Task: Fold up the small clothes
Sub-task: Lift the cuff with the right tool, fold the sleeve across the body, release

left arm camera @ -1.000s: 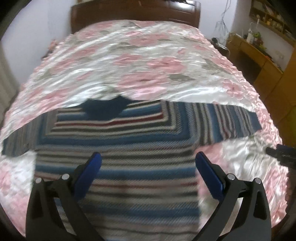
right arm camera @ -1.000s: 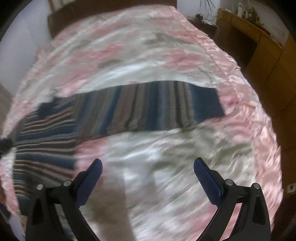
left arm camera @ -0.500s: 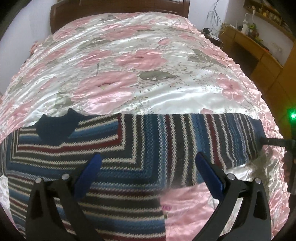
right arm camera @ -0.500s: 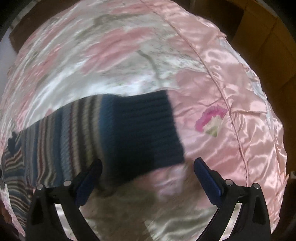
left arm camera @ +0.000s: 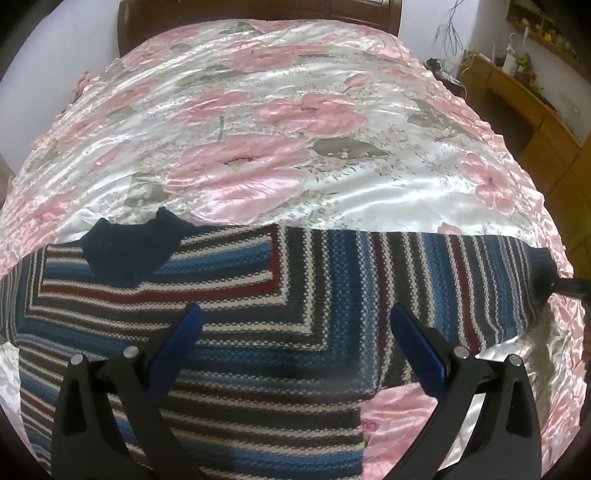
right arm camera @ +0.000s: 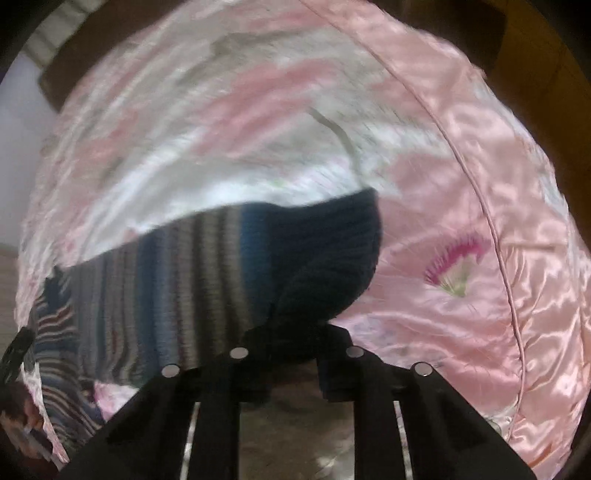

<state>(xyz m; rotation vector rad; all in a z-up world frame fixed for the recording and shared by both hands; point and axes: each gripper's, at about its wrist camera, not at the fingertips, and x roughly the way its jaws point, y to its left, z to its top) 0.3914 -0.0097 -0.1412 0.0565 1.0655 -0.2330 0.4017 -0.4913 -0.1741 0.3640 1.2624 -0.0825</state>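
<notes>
Across the lower half of the left wrist frame, a striped knit sweater in blue, maroon, cream and black (left arm camera: 236, 314) lies flat on a glossy pink-flowered satin bedspread (left arm camera: 295, 129), its navy collar at centre left. Over it, the left gripper (left arm camera: 295, 325) hangs with blue-padded jaws spread wide, grasping nothing. At lower centre of the right wrist frame, the right gripper (right arm camera: 295, 332) is clenched on the sweater's navy ribbed cuff (right arm camera: 325, 258).

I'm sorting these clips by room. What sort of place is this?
Most likely a bedroom: a bed with a floral bedspread and a wooden headboard, plus a wooden desk along the wall.
</notes>
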